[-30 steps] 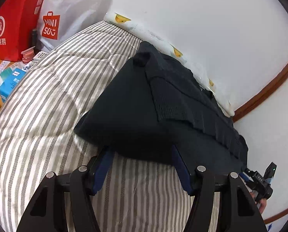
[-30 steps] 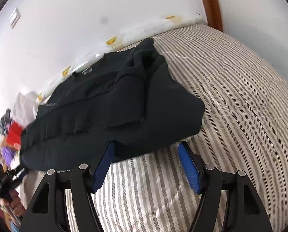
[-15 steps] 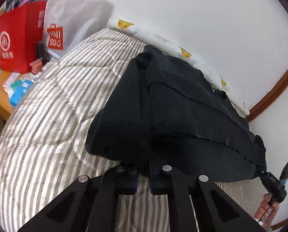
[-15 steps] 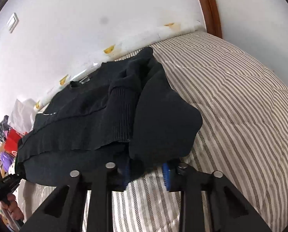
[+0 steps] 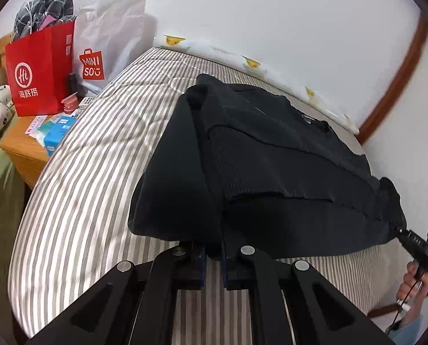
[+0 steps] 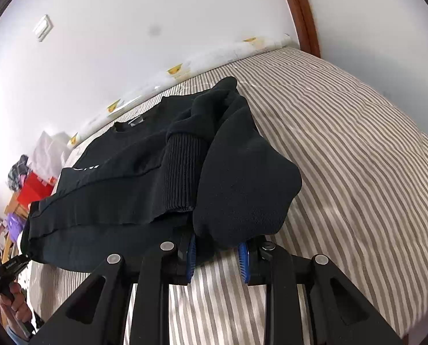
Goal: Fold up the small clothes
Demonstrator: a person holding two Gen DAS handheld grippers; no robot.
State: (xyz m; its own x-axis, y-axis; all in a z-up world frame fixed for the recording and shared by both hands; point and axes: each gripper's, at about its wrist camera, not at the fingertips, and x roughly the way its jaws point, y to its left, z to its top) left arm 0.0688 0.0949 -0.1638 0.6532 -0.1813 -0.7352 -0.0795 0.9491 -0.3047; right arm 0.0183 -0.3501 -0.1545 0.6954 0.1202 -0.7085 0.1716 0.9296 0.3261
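Note:
A black knit sweater [image 5: 271, 155] lies on the striped bed, its sleeves folded in over the body, ribbed cuff [image 6: 182, 172] on top. My left gripper [image 5: 212, 256] is shut on the sweater's near hem at its left corner. My right gripper [image 6: 217, 251] is shut on the bunched hem at the other corner, where the fabric [image 6: 242, 189] bulges between the blue pads [image 6: 191, 254]. The near hem hangs lifted off the bed between the two grippers. The neck label [image 6: 136, 121] shows at the far end. Each view catches the other gripper [image 5: 421, 244] at its edge.
The grey-and-white striped quilt [image 5: 99, 158] covers the bed up to a white wall. A wooden nightstand [image 5: 24, 149] at the left holds a red paper bag [image 5: 38, 72], a white Miniso bag [image 5: 104, 46] and small boxes. A brown wood trim [image 6: 303, 11] runs up the wall.
Both grippers went from open around the near hem to shut on it. They then drew back and up slightly, lifting the hem off the quilt.

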